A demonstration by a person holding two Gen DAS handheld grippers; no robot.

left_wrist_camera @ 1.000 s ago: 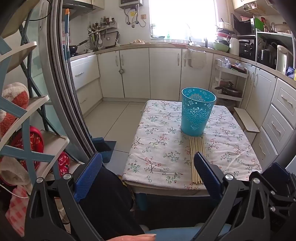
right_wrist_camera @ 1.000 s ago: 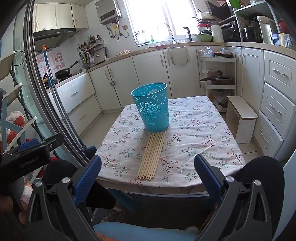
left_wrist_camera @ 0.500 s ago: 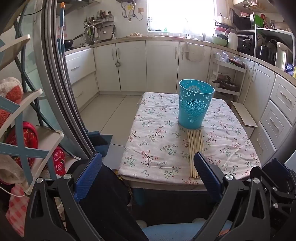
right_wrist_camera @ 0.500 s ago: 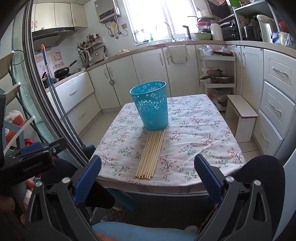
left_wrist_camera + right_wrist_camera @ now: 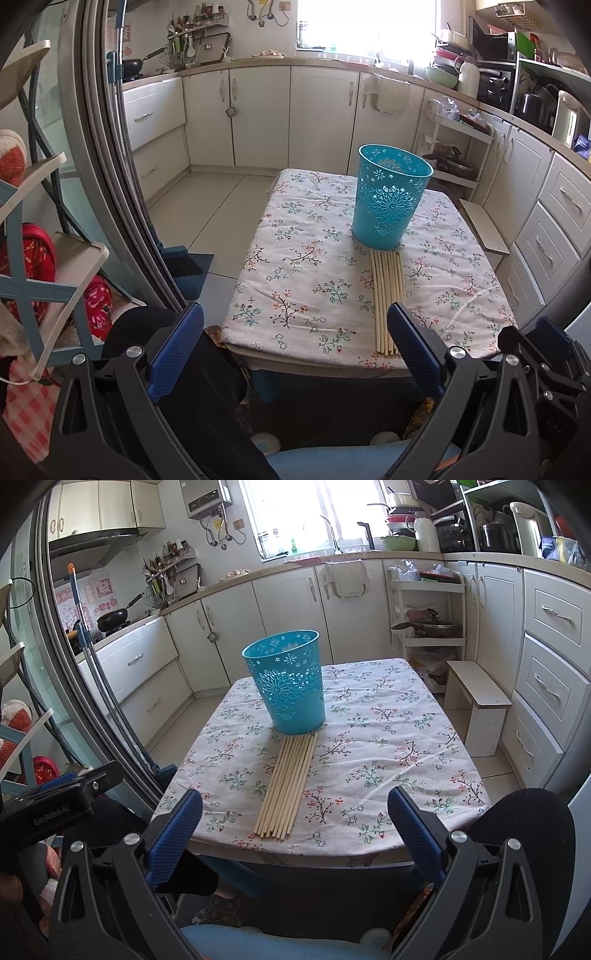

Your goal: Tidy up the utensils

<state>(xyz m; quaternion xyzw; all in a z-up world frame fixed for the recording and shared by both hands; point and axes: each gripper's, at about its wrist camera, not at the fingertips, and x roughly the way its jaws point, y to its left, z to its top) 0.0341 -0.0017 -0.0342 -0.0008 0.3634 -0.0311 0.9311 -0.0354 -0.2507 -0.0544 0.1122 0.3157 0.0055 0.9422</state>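
Note:
A turquoise cut-out bucket (image 5: 389,197) (image 5: 286,683) stands upright on a small table with a floral cloth (image 5: 295,291) (image 5: 388,738). Several wooden chopsticks (image 5: 387,301) (image 5: 290,784) lie side by side on the cloth, running from the bucket's base toward the near edge. My left gripper (image 5: 293,347) hangs open below the table's near edge, left of the chopsticks. My right gripper (image 5: 293,827) is open too, just short of the near edge and in line with the chopsticks' near ends. Neither holds anything.
White kitchen cabinets (image 5: 321,114) line the back and right walls. A small white stool (image 5: 476,701) stands right of the table. A shelf rack with red items (image 5: 40,236) and a curved door frame (image 5: 110,166) are at the left. The person's dark-clad knees (image 5: 524,823) sit under the table edge.
Both grippers have moved closer to the table and a little higher; the bucket and chopsticks look larger. Nothing on the table has moved.

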